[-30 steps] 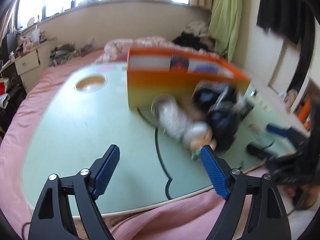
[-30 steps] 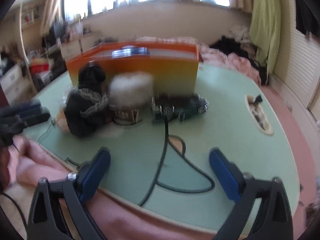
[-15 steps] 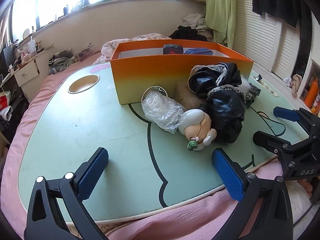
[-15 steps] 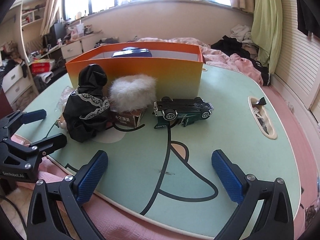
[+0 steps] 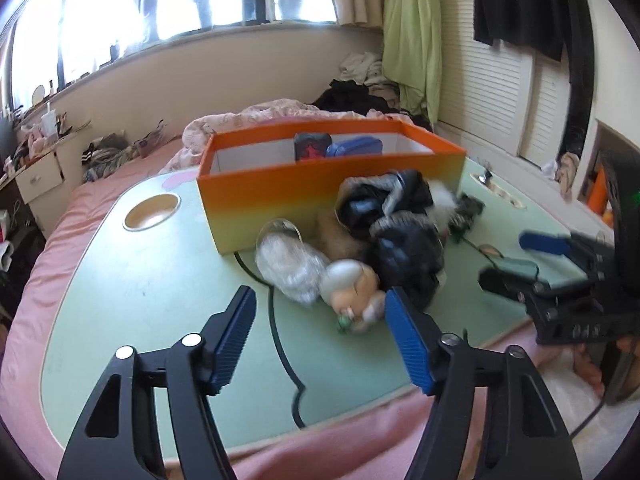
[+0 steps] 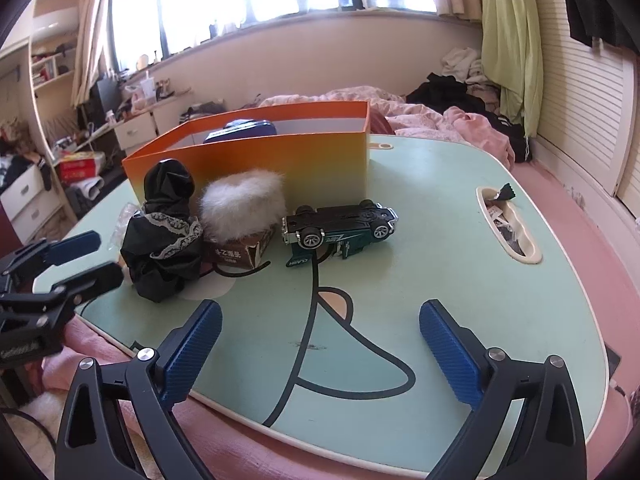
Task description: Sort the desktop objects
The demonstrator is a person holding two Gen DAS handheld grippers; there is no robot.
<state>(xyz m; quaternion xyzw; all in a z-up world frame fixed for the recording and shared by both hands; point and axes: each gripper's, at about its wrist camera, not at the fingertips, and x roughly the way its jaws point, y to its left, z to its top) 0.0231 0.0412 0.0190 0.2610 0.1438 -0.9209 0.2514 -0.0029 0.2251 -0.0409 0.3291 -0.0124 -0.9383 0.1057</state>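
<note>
An orange box point(image 5: 320, 196) point(image 6: 280, 160) stands on the green lap table point(image 5: 140, 280) and holds a blue case point(image 5: 354, 146). In front of it lie a crumpled plastic wrap point(image 5: 288, 264), a small doll point(image 5: 352, 288), a black lace cloth point(image 5: 400, 232) point(image 6: 168, 232), a white fur piece point(image 6: 240, 204) on a brown carton point(image 6: 236, 256), and a green toy car point(image 6: 340, 228) on its side. My left gripper point(image 5: 320, 336) is open and empty, just short of the doll. My right gripper point(image 6: 320, 352) is open and empty, short of the car.
The table sits on a pink bed point(image 5: 80, 208). It has a round cup recess point(image 5: 151, 212) at the left and an oval slot point(image 6: 508, 224) with small items at the right. Piled clothes point(image 6: 460, 88) lie behind. Each gripper shows in the other's view point(image 5: 560, 280) point(image 6: 52, 272).
My left gripper has narrowed its opening and moved closer to the doll. My right gripper has shifted a little forward over the table edge, still open.
</note>
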